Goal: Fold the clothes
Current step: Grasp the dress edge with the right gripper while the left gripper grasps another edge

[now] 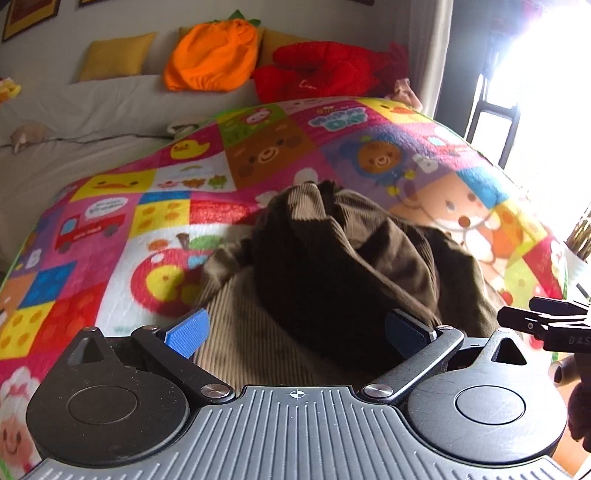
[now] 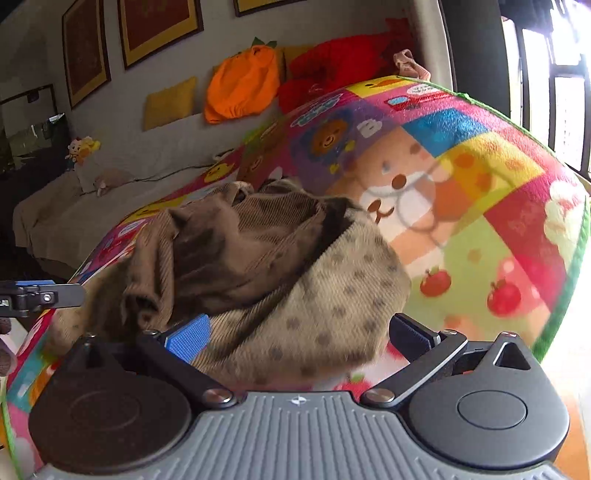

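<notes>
A crumpled brown corduroy garment [image 1: 332, 258] lies in a heap on the colourful cartoon blanket [image 1: 122, 221]. My left gripper [image 1: 297, 332] is open, its blue pads wide apart just before the garment's near edge. In the right wrist view the same garment [image 2: 258, 266] shows a dotted lining. My right gripper [image 2: 299, 336] is open over the garment's near edge, holding nothing. The right gripper's side shows at the right edge of the left wrist view [image 1: 546, 325]; the left gripper shows at the left edge of the right wrist view [image 2: 33, 295].
The blanket covers a bed with a grey sheet [image 1: 74, 122]. An orange pumpkin cushion [image 1: 210, 55], red plush [image 1: 325, 74] and yellow pillows [image 1: 114, 55] lie at the headboard. A bright window [image 1: 535, 92] is to the right. Framed pictures [image 2: 155, 26] hang on the wall.
</notes>
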Demonstrator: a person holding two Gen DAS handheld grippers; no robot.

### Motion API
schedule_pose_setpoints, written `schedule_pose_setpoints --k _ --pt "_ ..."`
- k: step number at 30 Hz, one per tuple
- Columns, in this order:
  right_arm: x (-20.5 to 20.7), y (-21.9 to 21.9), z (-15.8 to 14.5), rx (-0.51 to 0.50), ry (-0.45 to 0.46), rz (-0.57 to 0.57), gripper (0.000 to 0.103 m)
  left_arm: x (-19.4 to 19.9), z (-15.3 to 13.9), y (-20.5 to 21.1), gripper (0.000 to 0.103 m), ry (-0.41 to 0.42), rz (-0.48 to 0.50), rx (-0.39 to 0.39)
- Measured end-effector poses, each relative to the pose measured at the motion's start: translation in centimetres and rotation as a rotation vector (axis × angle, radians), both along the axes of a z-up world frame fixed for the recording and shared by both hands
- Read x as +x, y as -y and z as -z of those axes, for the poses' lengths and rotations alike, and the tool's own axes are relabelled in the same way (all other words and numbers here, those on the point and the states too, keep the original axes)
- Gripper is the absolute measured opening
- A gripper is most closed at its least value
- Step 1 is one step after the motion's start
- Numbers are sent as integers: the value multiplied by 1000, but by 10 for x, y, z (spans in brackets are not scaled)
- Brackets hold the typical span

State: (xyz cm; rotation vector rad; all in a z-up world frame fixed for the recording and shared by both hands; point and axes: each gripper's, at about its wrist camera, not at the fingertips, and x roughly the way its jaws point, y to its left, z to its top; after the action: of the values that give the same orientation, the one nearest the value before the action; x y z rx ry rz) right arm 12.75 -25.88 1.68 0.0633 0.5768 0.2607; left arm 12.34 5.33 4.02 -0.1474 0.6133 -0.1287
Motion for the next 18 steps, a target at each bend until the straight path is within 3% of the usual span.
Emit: schedule_pose_setpoints --k 3,7,12,16,18 --pt "60 2 0 -21 -8 9 103 52 8 -12 103 -53 12 -41" --pt "121 3 16 31 -76 -29 103 101 33 -24 103 -152 29 -72" --pt "148 19 35 120 -142 32 103 113 55 -43 103 -230 19 -121" --pt "155 39 45 306 -224 82 103 109 59 -48 103 -198 18 -119" --pt "159 38 43 309 -259 82 103 109 60 -48 103 -197 27 -112"
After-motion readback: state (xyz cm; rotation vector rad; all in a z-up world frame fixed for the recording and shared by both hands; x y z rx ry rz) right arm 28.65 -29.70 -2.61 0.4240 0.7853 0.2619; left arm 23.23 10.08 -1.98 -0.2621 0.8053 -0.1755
